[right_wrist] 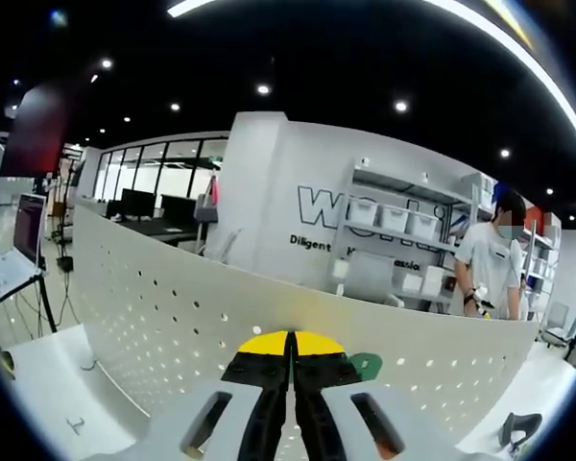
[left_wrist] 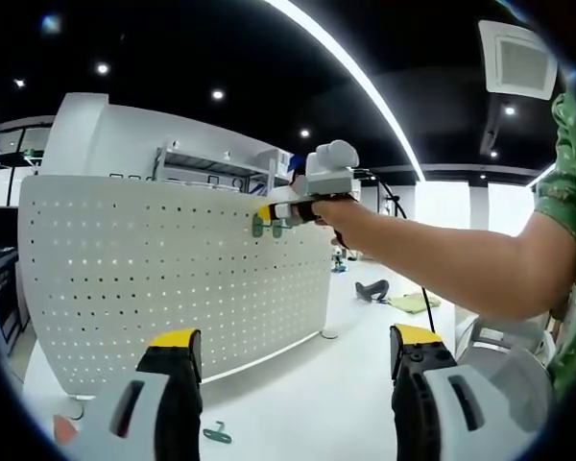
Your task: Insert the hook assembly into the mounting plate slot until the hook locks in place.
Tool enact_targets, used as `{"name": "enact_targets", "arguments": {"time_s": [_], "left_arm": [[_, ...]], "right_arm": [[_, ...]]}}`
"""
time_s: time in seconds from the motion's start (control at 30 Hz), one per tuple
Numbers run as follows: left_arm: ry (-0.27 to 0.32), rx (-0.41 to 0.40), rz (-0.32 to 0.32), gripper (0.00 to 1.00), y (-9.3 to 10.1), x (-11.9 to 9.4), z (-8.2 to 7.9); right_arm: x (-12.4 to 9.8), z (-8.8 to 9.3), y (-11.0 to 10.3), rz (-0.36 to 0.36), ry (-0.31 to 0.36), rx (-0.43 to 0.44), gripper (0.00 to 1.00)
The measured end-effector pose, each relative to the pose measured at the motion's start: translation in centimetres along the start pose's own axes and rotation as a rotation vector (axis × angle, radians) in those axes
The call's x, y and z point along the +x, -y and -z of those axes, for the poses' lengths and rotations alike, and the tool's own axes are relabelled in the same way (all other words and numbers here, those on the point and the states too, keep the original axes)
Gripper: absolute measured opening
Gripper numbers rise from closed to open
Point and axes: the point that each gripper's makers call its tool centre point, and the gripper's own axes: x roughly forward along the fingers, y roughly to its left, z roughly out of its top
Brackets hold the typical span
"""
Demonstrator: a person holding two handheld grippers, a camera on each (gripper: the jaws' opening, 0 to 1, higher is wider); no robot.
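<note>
A white wall (right_wrist: 298,221) behind bears partly hidden dark lettering, "W…" above "Diligent". At the white pegboard (left_wrist: 173,279), the right gripper (left_wrist: 269,213), jaws closed, presses a green hook (left_wrist: 266,228) at its tips; it peeks out at two o'clock. The left gripper (left_wrist: 293,360) hangs open; another green hook (left_wrist: 217,434) lies at seven o'clock.

- An open-plan lab or tech office, by the look of it.
- Black ceiling (right_wrist: 346,58) with recessed spotlights and long light strips (left_wrist: 350,67).
- A white wall carrying large lettering (right_wrist: 312,206), partly hidden.
- Metal shelving (right_wrist: 403,226) stacked with white storage bins.
- Desks with monitors (right_wrist: 139,204) along a window wall.
- A white perforated panel (left_wrist: 154,279) standing on a white table (left_wrist: 307,403).
- A person (right_wrist: 490,264) stands near the shelves.
</note>
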Motion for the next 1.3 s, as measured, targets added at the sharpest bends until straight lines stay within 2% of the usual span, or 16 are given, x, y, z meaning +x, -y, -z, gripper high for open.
{"name": "enact_targets", "arguments": {"time_s": [0.37,0.6,0.97,1.27,1.3], "left_arm": [[-0.003,0.004,0.000,0.83,-0.1,-0.1,0.0],[-0.005,0.006,0.002,0.83,0.0,0.0,0.0],[-0.006,0.010,0.006,0.84,0.3,0.0,-0.1],[-0.007,0.011,0.006,0.84,0.5,-0.1,-0.1],[-0.007,0.011,0.006,0.84,0.4,-0.1,-0.1]], "right_arm": [[0.0,0.0,0.1,0.001,0.005,-0.005,0.00],[-0.3,-0.1,0.1,0.004,0.020,0.004,0.07],[-1.0,-0.3,0.8,0.025,0.043,0.028,0.22],[-1.4,-0.1,1.1,0.039,0.053,0.060,0.40],[-1.4,-0.2,1.1,0.039,0.059,0.068,0.44]]}}
